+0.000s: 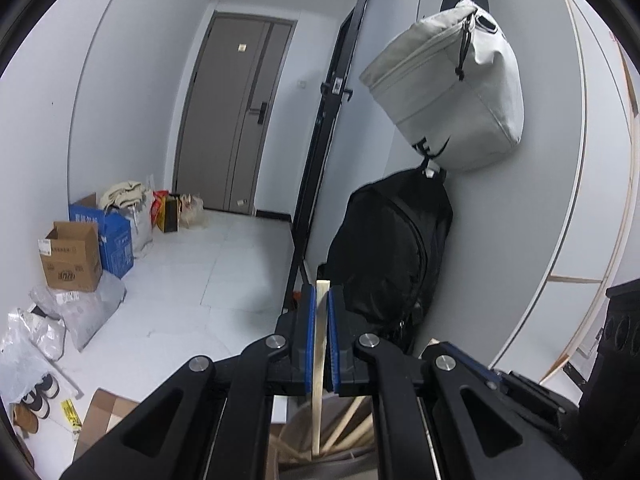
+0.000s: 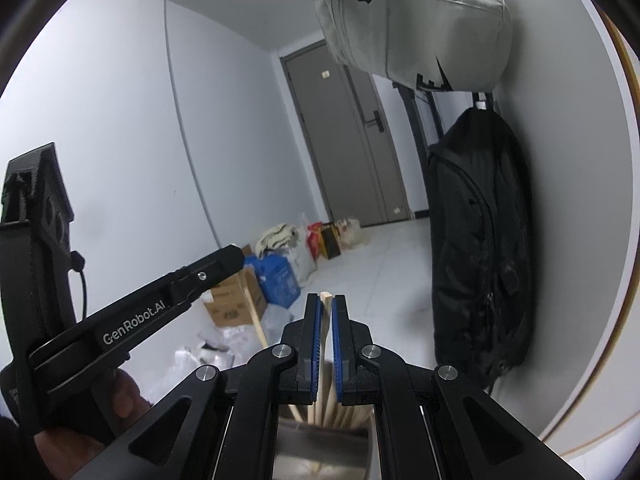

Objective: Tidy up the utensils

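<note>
A: What is seen of the room?

B: A white tiled floor (image 1: 188, 276) is shown, with pale walls and a grey door (image 1: 236, 120) at the far end. Two cardboard boxes, one brown (image 1: 72, 258) and one blue (image 1: 114, 240), are set along the left wall among plastic bags. Two bags are hung on the right wall: a light grey bag (image 1: 448, 84) above a black backpack (image 1: 392, 256).

A: And the tools?

B: The left tool (image 1: 319, 300) is clamped on one wooden chopstick (image 1: 320, 344), held upright between the blue pads (image 1: 309, 344). The right tool (image 2: 326, 308) is likewise closed on one wooden chopstick (image 2: 325, 320).

A: Where do the sticks lead?

B: Both are run down into a round holder (image 2: 320, 452) below the tools, where several more chopsticks (image 2: 344, 412) are stood; an exact count cannot be made. The left tool's black body (image 2: 132, 312) is seen in the right wrist view.
</note>
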